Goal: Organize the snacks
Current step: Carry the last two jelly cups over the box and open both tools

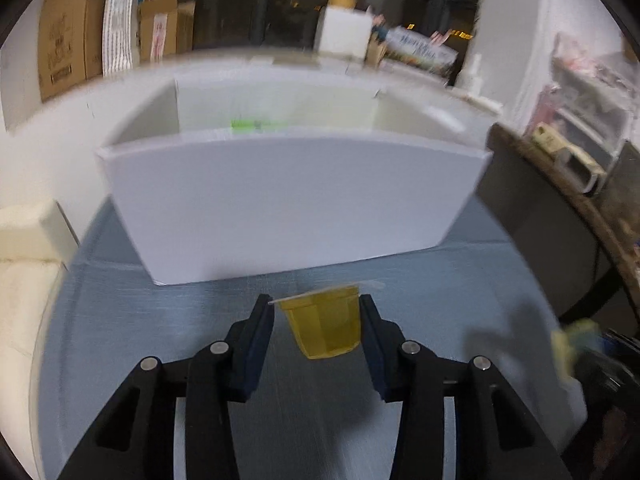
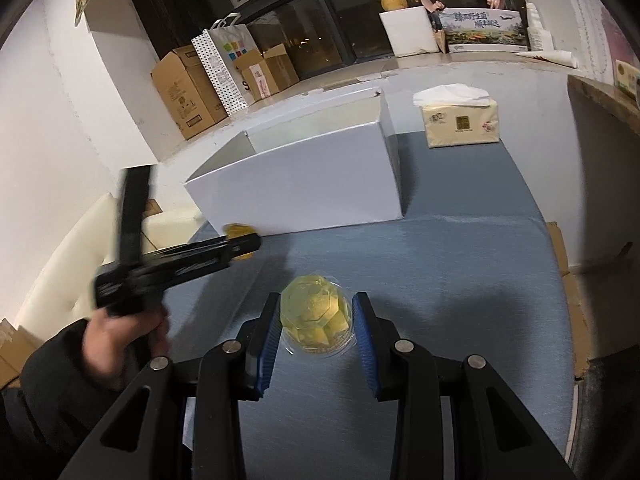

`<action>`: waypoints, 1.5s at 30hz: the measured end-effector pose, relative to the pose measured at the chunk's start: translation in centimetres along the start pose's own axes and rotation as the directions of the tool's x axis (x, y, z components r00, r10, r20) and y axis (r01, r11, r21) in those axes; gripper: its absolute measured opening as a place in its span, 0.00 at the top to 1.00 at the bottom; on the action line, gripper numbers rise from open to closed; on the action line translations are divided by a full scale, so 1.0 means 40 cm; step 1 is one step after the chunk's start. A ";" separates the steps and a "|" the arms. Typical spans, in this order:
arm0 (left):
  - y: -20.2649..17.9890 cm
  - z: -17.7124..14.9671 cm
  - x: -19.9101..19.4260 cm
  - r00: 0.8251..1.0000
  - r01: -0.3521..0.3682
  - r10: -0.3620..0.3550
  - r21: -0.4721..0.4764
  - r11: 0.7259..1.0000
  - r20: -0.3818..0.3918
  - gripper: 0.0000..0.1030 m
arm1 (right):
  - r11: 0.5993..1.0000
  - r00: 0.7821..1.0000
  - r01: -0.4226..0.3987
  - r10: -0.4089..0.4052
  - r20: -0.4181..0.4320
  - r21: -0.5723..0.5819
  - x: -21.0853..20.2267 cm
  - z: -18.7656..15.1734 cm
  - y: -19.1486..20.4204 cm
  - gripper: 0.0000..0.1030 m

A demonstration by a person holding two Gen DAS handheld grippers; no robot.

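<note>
My left gripper is shut on a yellow jelly cup by its rim and holds it upright above the blue tablecloth, just in front of the white box. Something green lies inside the box. In the right wrist view the left gripper shows blurred at the left with the yellow cup, near the white box. My right gripper has its fingers around a second jelly cup that sits upside down on the cloth; I cannot tell if the pads touch it.
A tissue pack stands on the blue cloth right of the box. A cream sofa is at the left, a dark wooden table at the right. Cardboard boxes stand by the far wall.
</note>
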State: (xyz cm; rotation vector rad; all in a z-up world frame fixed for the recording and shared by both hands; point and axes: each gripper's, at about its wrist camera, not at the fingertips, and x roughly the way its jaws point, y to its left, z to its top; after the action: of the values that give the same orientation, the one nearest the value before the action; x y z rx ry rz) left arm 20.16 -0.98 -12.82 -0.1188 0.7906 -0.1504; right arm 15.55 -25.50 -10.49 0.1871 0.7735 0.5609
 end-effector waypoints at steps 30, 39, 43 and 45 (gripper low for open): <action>0.153 0.309 0.039 0.995 -0.060 0.062 -0.030 0.998 0.077 0.00 | 0.975 0.983 0.186 -0.185 0.016 -0.125 0.326 0.420 0.047 0.21; 0.096 0.309 -0.082 0.976 -0.147 0.137 0.046 0.988 0.172 0.00 | 0.962 0.965 0.244 -0.228 0.128 -0.126 0.182 0.405 0.087 0.06; 0.044 0.266 -0.198 0.946 -0.205 0.190 0.030 0.978 0.264 0.00 | 0.947 0.944 0.296 -0.271 0.186 -0.124 0.090 0.372 0.122 0.05; 0.006 0.228 -0.262 0.921 -0.253 0.233 0.026 0.967 0.312 0.00 | 0.946 0.945 0.297 -0.272 0.179 -0.129 0.047 0.350 0.140 0.05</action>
State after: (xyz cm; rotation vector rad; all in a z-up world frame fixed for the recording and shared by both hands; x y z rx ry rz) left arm 19.41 1.60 0.81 0.0204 0.4830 0.0777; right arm 24.25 -19.20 0.29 -0.0251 0.5849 0.3235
